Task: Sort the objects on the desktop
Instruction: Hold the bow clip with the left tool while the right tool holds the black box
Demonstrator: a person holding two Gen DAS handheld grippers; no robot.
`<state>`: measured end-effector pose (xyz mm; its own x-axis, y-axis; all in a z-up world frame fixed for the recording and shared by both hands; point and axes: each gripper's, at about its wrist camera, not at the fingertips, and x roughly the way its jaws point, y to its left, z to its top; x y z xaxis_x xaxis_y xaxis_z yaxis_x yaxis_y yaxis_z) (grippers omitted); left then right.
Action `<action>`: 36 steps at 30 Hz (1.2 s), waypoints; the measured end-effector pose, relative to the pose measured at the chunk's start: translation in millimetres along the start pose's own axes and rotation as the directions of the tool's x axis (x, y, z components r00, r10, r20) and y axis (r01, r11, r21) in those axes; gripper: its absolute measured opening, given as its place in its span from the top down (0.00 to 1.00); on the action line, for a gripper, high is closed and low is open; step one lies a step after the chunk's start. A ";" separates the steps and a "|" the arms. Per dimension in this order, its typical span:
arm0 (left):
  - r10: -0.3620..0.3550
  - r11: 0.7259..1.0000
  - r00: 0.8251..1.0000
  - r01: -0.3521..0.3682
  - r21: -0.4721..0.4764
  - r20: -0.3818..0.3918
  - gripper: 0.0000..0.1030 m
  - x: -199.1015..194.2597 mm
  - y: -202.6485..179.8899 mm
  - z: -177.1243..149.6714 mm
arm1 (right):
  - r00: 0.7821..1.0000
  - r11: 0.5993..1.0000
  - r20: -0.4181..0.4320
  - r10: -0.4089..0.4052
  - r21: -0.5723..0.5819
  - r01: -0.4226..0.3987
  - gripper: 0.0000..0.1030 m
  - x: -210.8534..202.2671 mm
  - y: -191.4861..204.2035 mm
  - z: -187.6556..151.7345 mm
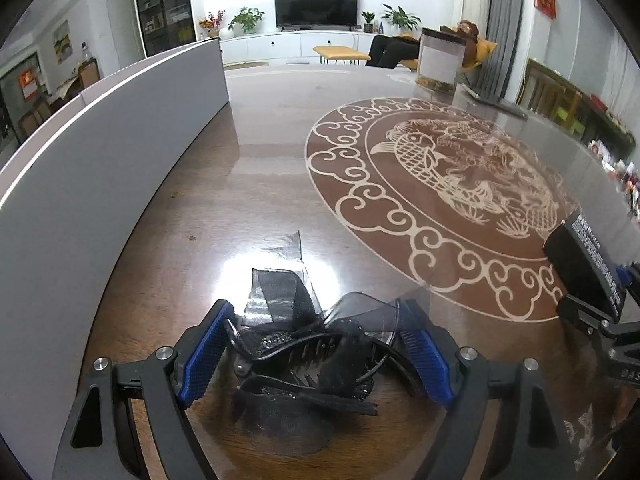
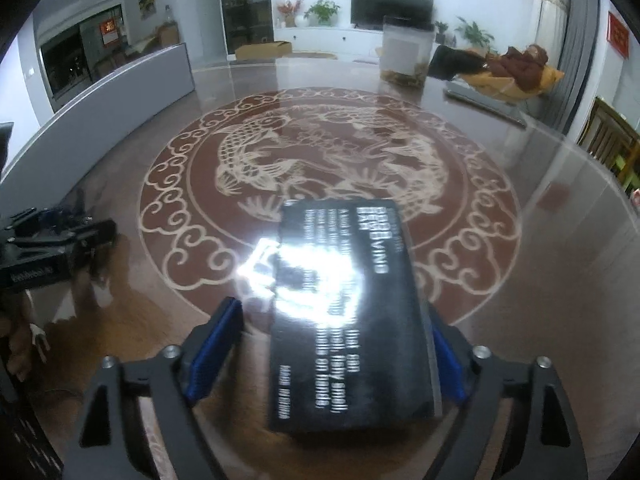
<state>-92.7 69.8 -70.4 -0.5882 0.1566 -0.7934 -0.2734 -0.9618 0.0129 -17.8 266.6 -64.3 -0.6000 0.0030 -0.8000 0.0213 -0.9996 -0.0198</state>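
1. Grey panel [image 1: 100,168]: upright along the table's left edge, likely the boundary of the sorting area.
2. Left gripper [image 1: 316,348]: jaws spread, blue pads either side of the black hair clip [image 1: 304,364] but clear of it; clip lies on the table [image 1: 248,168], so probably set down or about to be grasped.
3. Right gripper [image 2: 340,352]: jaws wide; black box [image 2: 348,312] lies flat between them, right pad close against its edge, left pad apart. No grip.
4. Clear jar [image 2: 406,54]: far side, untouched.
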 end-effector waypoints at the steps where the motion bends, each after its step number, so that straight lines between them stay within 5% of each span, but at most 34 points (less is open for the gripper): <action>1: 0.000 1.000 1.000 0.000 0.003 -0.003 0.14 0.3 -0.5 -0.1 | 1.000 1.000 0.000 0.003 0.000 -0.003 0.12 0.5 -0.4 0.0; 4: 0.004 1.000 1.000 -0.005 -0.021 -0.024 0.03 4.3 4.5 2.3 | 1.000 1.000 -0.013 -0.001 0.014 0.001 0.02 3.0 -2.4 -0.5; 9: 0.013 1.000 0.999 -0.014 -0.025 -0.034 0.00 3.9 5.1 2.0 | 1.000 1.000 -0.019 -0.002 0.018 0.002 0.00 3.8 -2.2 -1.3; 36: 0.010 1.000 0.999 -0.011 -0.023 -0.038 0.00 6.1 4.0 3.8 | 1.000 1.000 -0.020 -0.005 0.018 0.005 0.00 5.9 -2.4 0.3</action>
<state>-100.3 67.8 -72.9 -0.5617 0.1381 -0.8157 -0.2489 -0.9685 0.0074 -21.6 269.0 -68.8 -0.5837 0.0082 -0.8119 0.0038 -0.9999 -0.0128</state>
